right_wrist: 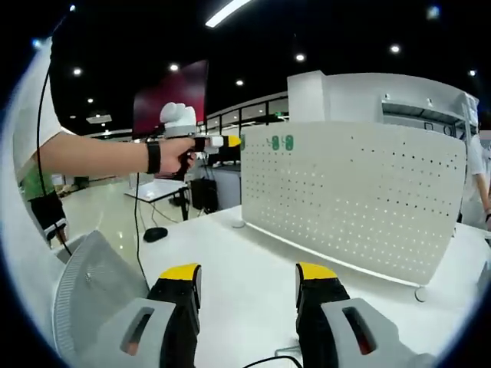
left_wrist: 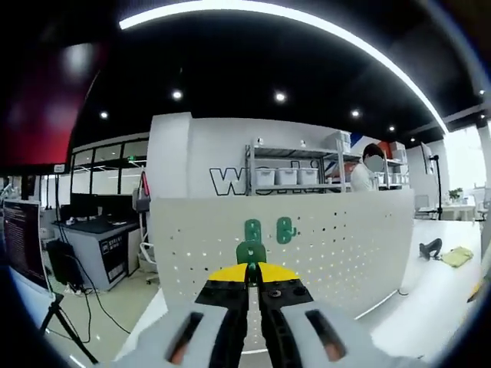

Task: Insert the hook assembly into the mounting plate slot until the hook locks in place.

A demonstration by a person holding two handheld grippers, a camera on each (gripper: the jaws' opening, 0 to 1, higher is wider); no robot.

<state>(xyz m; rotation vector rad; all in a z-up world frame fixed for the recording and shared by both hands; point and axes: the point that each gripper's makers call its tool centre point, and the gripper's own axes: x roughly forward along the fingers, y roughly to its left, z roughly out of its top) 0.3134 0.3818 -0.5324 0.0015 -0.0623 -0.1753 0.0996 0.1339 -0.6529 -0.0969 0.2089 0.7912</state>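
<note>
While left tool (left_wrist: pixel 252 270) clamps green hook (left_wrist: pixel 251 251) | pegboard (left_wrist: pixel 345 238) upright | right tool (right_wrist: pixel 248 276) apart

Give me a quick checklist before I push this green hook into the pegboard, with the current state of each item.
1. Green hook clamped in the left gripper: ok.
2. Hook close to the pegboard face: ok.
3. Hook lined up with a slot: cannot tell.
4. Two hooks already mounted clear of the approach: ok.
5. Right gripper open, low over the table, away from the board: ok.
6. Pegboard standing upright: ok.
</note>
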